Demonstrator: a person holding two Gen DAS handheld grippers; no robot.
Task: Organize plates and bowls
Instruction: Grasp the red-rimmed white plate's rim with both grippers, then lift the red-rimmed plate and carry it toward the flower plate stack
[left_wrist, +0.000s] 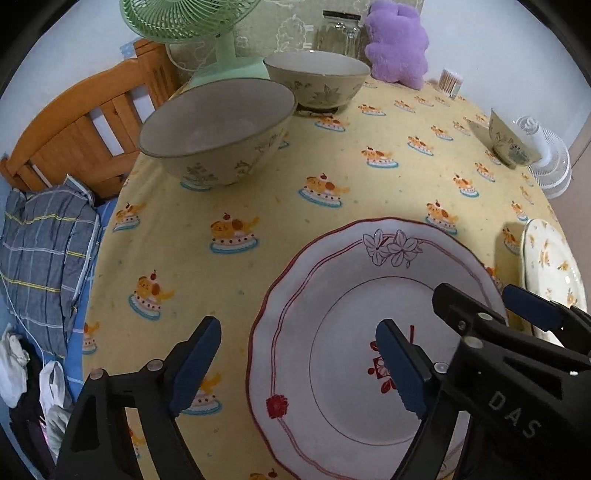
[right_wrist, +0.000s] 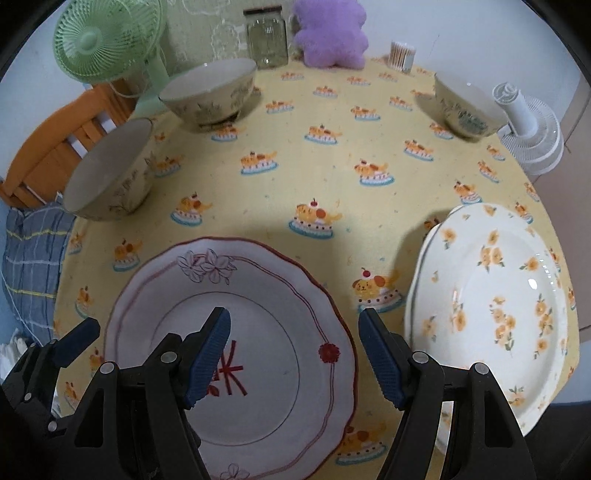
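On your far left, beside the table, lie a folded grey plaid cloth (left_wrist: 40, 236) and an orange wooden chair back (left_wrist: 85, 122). The table wears a yellow tablecloth (right_wrist: 332, 206) printed with cartoon dogs. At its left edge sits a large beige bowl (right_wrist: 110, 173); behind it a second beige bowl (right_wrist: 210, 92) sits just in front of a green desk fan (right_wrist: 107, 44).

Your left gripper (left_wrist: 299, 365) hangs spread wide and empty over the left rim of the red-trimmed plate (right_wrist: 229, 358), one pad above the cloth, the other above the plate's well. Your right gripper (right_wrist: 295, 358) is also spread and empty, straddling that plate's right rim (no pad appears to touch it).

To the right lie yellow-flowered plates (right_wrist: 487, 306), apparently two stacked. At the back stand a glass jar (right_wrist: 267, 40), a purple plush toy (right_wrist: 332, 33) and a cotton-swab tub (right_wrist: 402, 55). At far right sit a small bowl (right_wrist: 469, 107) and a white fan (right_wrist: 532, 136).
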